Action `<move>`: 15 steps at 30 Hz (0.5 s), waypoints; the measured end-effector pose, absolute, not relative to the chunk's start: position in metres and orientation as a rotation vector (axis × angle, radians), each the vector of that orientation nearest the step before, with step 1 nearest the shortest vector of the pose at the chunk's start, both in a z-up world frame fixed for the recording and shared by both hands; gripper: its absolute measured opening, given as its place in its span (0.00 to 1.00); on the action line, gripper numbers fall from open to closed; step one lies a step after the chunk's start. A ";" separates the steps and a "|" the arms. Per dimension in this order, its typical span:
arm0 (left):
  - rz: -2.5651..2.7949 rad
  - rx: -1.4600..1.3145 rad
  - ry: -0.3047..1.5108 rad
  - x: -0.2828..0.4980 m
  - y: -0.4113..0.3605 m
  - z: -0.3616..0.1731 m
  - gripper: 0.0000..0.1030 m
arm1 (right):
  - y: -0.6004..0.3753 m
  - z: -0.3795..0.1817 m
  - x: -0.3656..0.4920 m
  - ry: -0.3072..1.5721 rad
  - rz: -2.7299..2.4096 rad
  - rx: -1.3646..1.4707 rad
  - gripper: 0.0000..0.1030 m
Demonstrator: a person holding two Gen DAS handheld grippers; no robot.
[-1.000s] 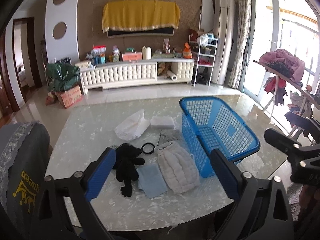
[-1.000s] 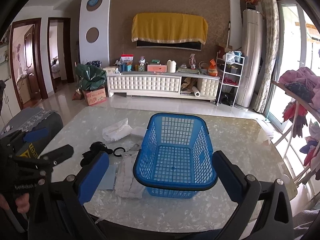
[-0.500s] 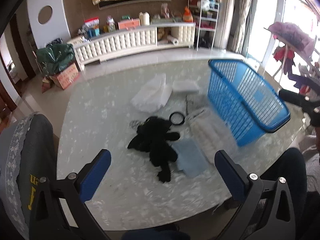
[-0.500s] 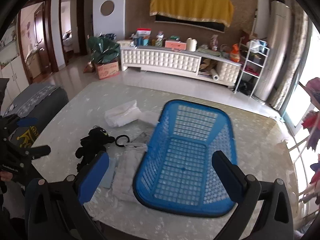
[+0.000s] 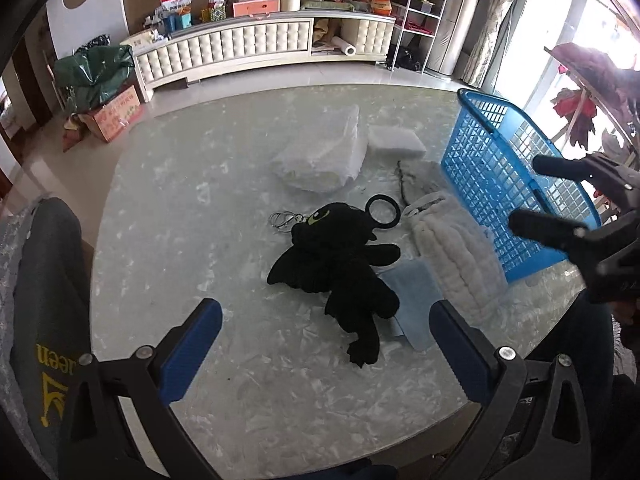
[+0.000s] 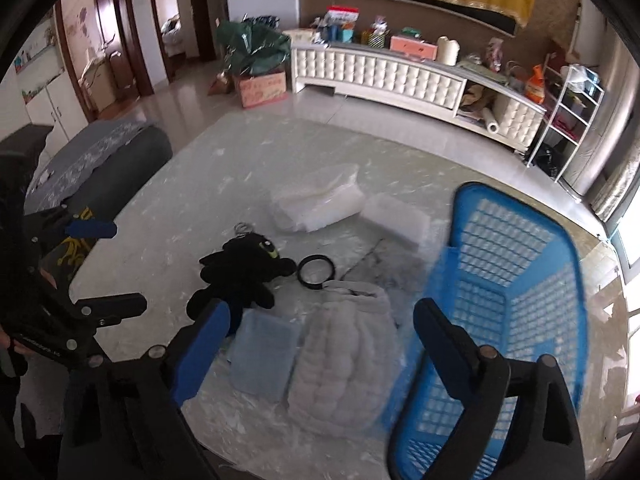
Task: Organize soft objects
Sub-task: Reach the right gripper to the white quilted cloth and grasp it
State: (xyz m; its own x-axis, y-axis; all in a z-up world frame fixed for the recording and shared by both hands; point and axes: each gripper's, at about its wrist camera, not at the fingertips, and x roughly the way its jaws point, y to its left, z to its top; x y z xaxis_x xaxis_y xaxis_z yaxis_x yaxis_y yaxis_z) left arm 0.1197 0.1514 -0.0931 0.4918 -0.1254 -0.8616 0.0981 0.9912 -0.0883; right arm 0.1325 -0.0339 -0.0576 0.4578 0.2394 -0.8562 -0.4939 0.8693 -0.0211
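Both grippers' jaws wide apart, nothing held. Left gripper (image 5: 326, 336) hovers over black plush (image 5: 340, 264) on desk (image 5: 180, 208), beside blue basket (image 5: 516, 184). Tip: drop straight, pinch the torso, not the keyring.

Black plush (image 5: 340, 264) – flat, overlapping blue cloth (image 5: 412, 300).

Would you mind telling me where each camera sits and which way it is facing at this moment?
Left wrist: on the left gripper, above the table's near edge, looking down over the black plush toy; its own open blue fingers show, with the right gripper in view at right.
Right wrist: on the right gripper, looking down at the white quilted pouch and blue basket; the left gripper shows at left.
Shared: toy, pouch, basket, blue cloth, marble table.
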 end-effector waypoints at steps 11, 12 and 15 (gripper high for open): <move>-0.177 -0.065 1.109 0.147 0.160 -0.132 0.96 | -0.009 -0.099 0.151 1.144 0.452 -0.342 0.68; -0.181 -0.065 1.116 0.150 0.160 -0.136 0.96 | -0.008 -0.102 0.152 1.157 0.451 -0.352 0.68; -0.196 -0.069 1.145 0.159 0.160 -0.148 0.96 | -0.005 -0.114 0.156 1.191 0.390 -0.375 0.68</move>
State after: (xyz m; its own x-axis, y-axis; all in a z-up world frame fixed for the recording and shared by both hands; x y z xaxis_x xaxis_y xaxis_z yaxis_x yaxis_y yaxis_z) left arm 0.1592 0.1599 -0.1485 0.3980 -0.1898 -0.8975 0.1197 0.9807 -0.1543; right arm 0.1563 -0.0053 -0.1137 0.3202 0.0946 -0.9426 -0.4813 0.8733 -0.0758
